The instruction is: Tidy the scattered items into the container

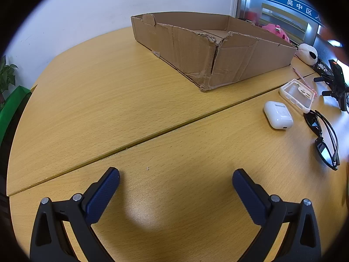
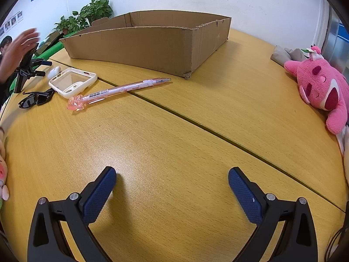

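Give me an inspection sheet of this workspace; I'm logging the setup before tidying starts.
Surface: wooden table, seam running across it.
Job's things: cardboard box, no items seen inside; pink pen lying across the seam; phone case, earbud case and sunglasses beside each other.
Clutter: pink plush, panda plush, black mini tripod.
Grippers: left tongs open, holding nothing; right tongs open, holding nothing.
Cables: black cable near the tripod.
Surroundings: white wall, potted plant, a bystander's hand.

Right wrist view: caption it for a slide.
Open right tongs hover over the desk, facing pink pen, phone case, sunglasses and cardboard box.
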